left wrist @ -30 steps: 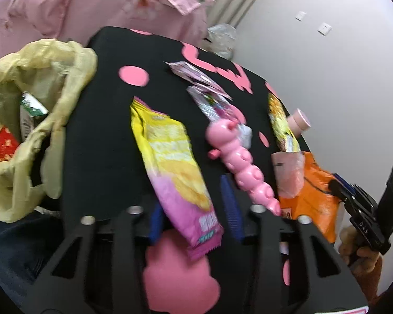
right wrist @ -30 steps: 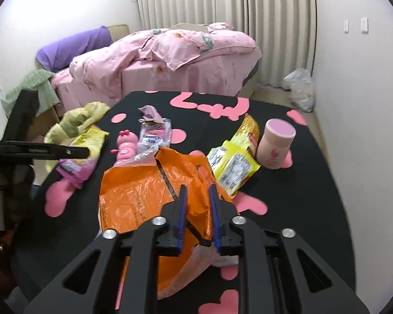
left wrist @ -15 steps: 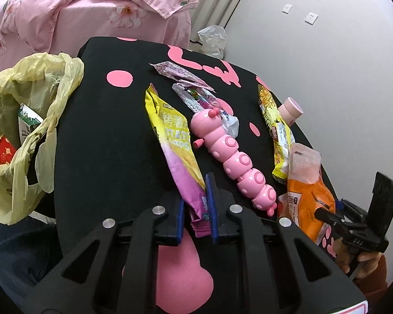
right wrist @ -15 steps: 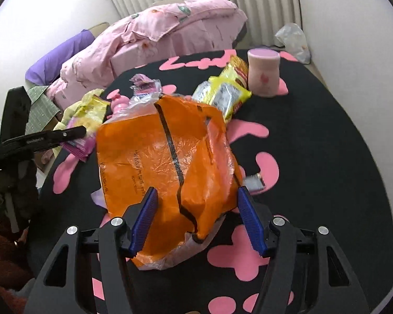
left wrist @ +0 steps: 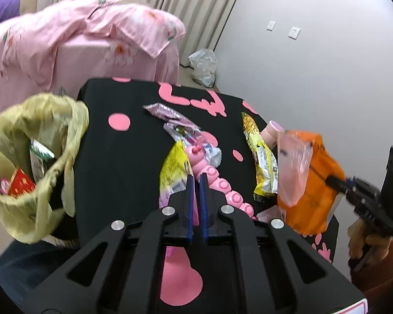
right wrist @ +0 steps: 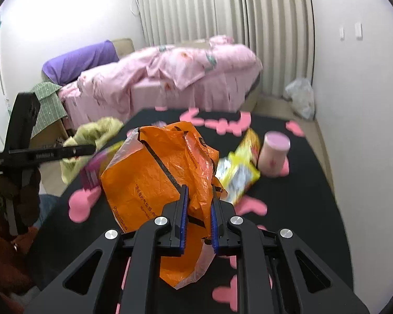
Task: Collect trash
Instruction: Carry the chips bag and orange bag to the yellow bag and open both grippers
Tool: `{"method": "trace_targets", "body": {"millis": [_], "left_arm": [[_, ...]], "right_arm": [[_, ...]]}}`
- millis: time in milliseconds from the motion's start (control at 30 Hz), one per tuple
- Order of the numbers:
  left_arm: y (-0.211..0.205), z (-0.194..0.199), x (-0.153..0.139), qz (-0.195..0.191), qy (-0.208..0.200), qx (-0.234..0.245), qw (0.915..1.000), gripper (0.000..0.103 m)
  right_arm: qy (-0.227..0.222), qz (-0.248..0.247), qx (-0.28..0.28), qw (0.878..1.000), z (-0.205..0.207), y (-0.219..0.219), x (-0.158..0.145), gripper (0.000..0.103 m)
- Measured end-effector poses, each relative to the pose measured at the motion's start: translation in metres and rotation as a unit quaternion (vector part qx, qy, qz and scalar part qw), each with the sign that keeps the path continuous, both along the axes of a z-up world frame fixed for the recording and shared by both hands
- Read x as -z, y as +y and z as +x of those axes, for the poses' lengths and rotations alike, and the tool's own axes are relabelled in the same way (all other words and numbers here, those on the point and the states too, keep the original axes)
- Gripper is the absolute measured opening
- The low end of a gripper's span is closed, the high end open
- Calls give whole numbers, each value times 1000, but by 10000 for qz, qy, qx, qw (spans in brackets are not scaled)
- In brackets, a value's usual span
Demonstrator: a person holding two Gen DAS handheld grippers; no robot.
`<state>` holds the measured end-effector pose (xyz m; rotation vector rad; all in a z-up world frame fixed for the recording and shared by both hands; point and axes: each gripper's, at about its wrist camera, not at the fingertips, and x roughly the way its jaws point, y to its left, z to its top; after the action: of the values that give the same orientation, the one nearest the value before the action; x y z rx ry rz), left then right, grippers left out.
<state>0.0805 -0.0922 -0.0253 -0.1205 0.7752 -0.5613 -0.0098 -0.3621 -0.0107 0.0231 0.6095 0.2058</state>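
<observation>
My left gripper (left wrist: 195, 183) is shut on the end of a yellow and purple snack bag (left wrist: 173, 175) and holds it above the black table (left wrist: 133, 151). My right gripper (right wrist: 198, 195) is shut on a crumpled orange plastic bag (right wrist: 154, 172) and holds it lifted off the table; that bag also shows in the left wrist view (left wrist: 314, 183). A yellow-green trash bag (left wrist: 36, 162) with wrappers inside hangs open at the table's left edge. It shows in the right wrist view (right wrist: 97, 136) too.
A pink caterpillar toy (left wrist: 217, 183), silver and purple wrappers (left wrist: 180, 125), a yellow noodle packet (left wrist: 262, 162) and a pink cup (right wrist: 273, 154) lie on the table. A pink bed (right wrist: 170, 78) stands behind. A white wall runs along the right.
My left gripper lifted the yellow and purple snack bag off the table. My right gripper, open around the orange bag half a second ago, closed on it and raised it.
</observation>
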Motion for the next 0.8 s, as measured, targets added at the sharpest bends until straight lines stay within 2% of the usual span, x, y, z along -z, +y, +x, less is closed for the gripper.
{"method": "trace_targets", "body": {"millis": [167,233,267,300,367,467,600,667,700,733,800], "left_arm": [[11,-1,2,-74,90,-48,9999,7],[14,-2,8,-106,204,17,9997,28],[14,-2,13,-96,283,63,9995,45],[12,-2,18,-64,338,94,9994,48],[6,-1,28,134,458,91,9988,48],[-9,5,44,362,726,115,9966,49],[-24,17,55,566,747,-29,9956,49],[-25,25,59,479,766,-173,9958,49],[-25,28,59,454,789,-189,9957,42],[-25,29,59,429,830,-183,9955,23],[-23,27,56,348,805,-155,9960,10]], "right_arm": [[-193,-161,51,9997,2,5,-12,15],[-165,-151,92,9997,2,3,-10,15],[-103,-118,117,9998,3,1,-6,15],[-68,-91,150,9998,3,-1,-4,15],[31,5,247,9997,3,-7,2,15],[100,85,409,9991,1,-16,9,15],[180,181,548,9982,0,-27,17,15],[205,215,579,9979,-1,-30,21,15],[208,203,591,9978,-2,-30,22,15],[205,176,603,9978,-2,-31,23,15],[205,134,603,9979,-4,-31,25,15]]}}
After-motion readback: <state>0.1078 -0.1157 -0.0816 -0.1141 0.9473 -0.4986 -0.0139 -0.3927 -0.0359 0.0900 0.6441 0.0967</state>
